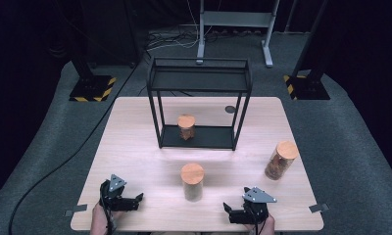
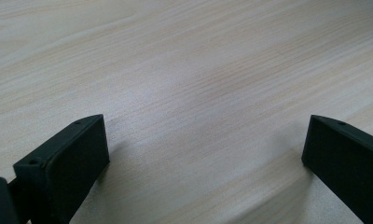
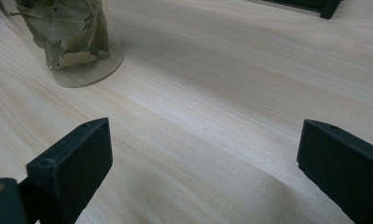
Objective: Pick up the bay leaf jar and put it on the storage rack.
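Note:
Three clear jars with cork lids stand on the light wooden table [image 1: 135, 147]. One jar [image 1: 186, 127] sits on the bottom shelf of a black wire rack [image 1: 199, 103]. A second jar [image 1: 192, 181] holding dried leaves stands at the front middle, and its base [image 3: 70, 42] shows in the right gripper view. A third jar [image 1: 281, 160] stands at the right. My left gripper [image 1: 137, 199] rests open near the front left edge, with bare wood between its jaws [image 2: 205, 140]. My right gripper [image 1: 228, 210] rests open at the front right, nothing between its jaws [image 3: 203, 144].
A small dark round mark [image 1: 230, 109] lies on the table behind the rack. A foot of the rack [image 3: 327, 7] shows at the top of the right gripper view. Beyond the table are grey carpet, cables and stand bases with yellow-black tape [image 1: 92, 88].

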Demonstrator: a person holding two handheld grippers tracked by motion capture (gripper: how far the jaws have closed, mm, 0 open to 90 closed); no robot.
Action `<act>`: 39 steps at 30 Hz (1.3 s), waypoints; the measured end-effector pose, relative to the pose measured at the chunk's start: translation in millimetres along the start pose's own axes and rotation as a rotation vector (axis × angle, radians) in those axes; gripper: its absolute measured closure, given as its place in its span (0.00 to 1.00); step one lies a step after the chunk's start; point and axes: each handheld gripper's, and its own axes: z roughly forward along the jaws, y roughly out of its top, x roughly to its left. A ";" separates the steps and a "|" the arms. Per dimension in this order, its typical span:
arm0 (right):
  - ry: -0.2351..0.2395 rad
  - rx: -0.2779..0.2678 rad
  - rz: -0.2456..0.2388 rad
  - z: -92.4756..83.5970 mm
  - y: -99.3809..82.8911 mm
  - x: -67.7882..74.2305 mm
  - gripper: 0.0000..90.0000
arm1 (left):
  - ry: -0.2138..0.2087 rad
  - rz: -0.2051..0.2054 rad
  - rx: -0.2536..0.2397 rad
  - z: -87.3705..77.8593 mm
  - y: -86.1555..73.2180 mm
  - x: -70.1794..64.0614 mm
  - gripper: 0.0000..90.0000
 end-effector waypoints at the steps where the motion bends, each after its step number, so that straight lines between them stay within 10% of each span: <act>1: -0.001 0.002 -0.002 0.2 0.1 0.1 0.02 | -0.001 0.002 0.000 0.3 0.4 0.6 0.00; 11: -0.102 0.018 -0.012 1.0 1.5 11.2 0.00 | 0.007 -0.006 0.000 0.6 0.7 0.1 0.00; 16: -0.072 -0.046 0.034 -0.2 1.4 34.8 0.00 | 0.007 -0.007 0.000 0.7 0.8 0.0 0.00; 27: 0.054 -0.123 -0.028 18.1 46.7 82.0 0.00 | 0.007 -0.007 0.000 0.6 0.7 0.0 0.00; 39: 0.085 -0.160 -0.072 45.1 87.1 91.7 0.00 | 0.007 -0.007 0.000 0.6 0.7 0.0 0.00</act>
